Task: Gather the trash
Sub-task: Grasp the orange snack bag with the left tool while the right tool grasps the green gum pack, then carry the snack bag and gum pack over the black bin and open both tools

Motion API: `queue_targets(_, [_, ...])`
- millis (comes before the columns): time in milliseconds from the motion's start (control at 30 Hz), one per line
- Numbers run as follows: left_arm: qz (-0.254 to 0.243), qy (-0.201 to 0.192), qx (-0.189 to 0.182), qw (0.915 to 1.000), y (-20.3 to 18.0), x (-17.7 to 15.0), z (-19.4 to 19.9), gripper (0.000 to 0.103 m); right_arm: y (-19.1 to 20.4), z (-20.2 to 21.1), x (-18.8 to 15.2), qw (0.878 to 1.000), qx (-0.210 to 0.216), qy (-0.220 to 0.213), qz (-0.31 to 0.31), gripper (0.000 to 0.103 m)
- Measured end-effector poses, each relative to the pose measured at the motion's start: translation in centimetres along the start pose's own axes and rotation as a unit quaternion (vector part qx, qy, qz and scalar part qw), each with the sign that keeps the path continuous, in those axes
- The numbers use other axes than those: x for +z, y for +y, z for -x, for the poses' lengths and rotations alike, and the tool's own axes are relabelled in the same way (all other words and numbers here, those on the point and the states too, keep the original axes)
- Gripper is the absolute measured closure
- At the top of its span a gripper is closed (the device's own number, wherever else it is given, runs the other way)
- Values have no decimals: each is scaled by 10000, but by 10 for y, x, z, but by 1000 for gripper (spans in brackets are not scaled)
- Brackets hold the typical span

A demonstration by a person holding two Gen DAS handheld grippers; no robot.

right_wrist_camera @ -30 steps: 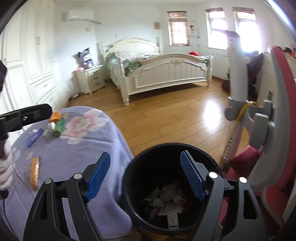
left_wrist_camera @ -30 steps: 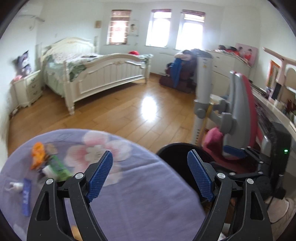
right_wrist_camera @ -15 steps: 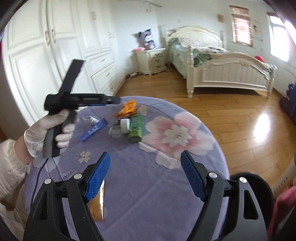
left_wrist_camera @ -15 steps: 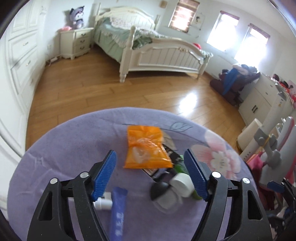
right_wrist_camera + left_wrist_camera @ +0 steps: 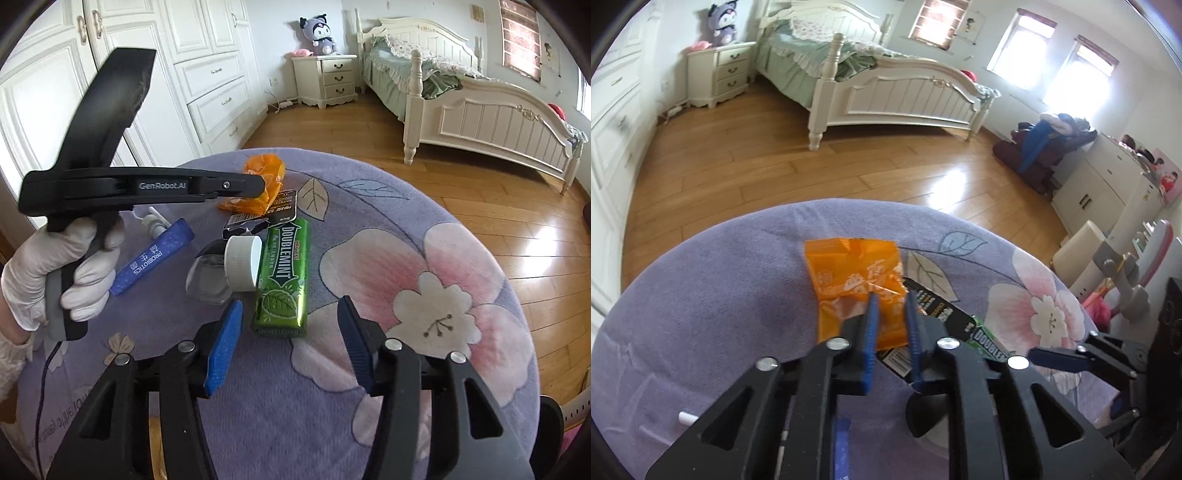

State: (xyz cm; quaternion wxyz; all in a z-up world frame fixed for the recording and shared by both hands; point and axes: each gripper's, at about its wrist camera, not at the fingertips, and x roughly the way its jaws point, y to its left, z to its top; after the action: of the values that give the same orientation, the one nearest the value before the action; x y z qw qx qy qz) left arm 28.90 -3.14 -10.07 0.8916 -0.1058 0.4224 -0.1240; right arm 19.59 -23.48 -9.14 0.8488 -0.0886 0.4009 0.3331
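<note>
The left claw (image 5: pixel 891 306), just closed, pinches the orange wrapper (image 5: pixel 855 275) on the purple tablecloth (image 5: pixel 720 295).

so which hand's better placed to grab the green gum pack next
Right. Its tongs stand open just short of the gum pack's near end, lined up with it. The left tongs are already pinched on the orange wrapper, so that hand is busy.

2 close downward views, shared tabletop (image 5: pixel 701 295)
</note>
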Motion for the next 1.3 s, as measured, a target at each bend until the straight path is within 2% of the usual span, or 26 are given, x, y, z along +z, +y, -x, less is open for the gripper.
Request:
queue_targets(33, [-41,-7,32,10000,-2,0,-1,94,-1,-2,-2,10000,-37,68,44,57])
queue_targets(67, [-46,-10,49,10000,-4,-1,-3,94,2,-1,-1,9999,-101,51,112,69])
queue_targets(100, [-9,-14,45,10000,-4,-1,-3,94,6,-1,-1,9996,-170,104,214,73])
queue_targets(200, [53,-41,31,10000,-6,-3,4,94,9,4,-5,9992,-255,175,259,73])
queue_targets(267, [0,-159,139,9998,-7,-6,14,89,8,13,-10,9994,-273,143,177,73])
queue_targets(300, [-34,-217,293,9993,-6,-5,17,68,6,20,-14,9994,-289,106,137,73])
queue_targets(333, [-42,-313,513,9982,-7,-6,20,32,4,29,-18,9995,-305,38,65,73])
queue_targets(367, [-14,-378,631,9973,-5,-5,21,18,2,38,-22,9995,-302,-12,-8,73])
queue_targets(400, [32,-441,686,9967,-4,-4,21,13,1,43,-25,9996,-291,-29,-66,73])
queue_targets(533, [113,-192,769,9968,-3,5,3,15,-5,69,-39,9992,-199,-165,-311,73])
queue_targets(567, [36,-114,788,9968,-6,7,-4,21,-7,73,-39,9991,-167,-196,-349,73])
queue_targets(600, [-24,19,793,9968,-8,7,-12,46,-10,76,-39,9989,-136,-220,-384,73])
queue_targets(633, [-34,113,773,9969,-8,8,-17,52,-11,81,-42,9987,-100,-278,-424,73])
queue_targets(800, [46,-11,665,9978,-5,9,-11,65,-16,101,-52,9961,-84,-532,-703,73])
queue_targets(933, [19,-420,422,9982,-21,2,22,65,-28,123,-57,9920,-203,-881,-887,73])
queue_targets(1000, [-156,-664,276,9973,-45,-2,45,65,-33,136,-60,9890,-339,-1085,-949,73])
queue_targets(1133, [-715,-890,-152,9933,-110,-17,79,65,-44,167,-72,9799,-659,-1524,-1102,73])
queue_targets(1300, [-1473,-822,-779,9826,-200,-43,89,65,-64,201,-99,9629,-1259,-1908,-1431,73])
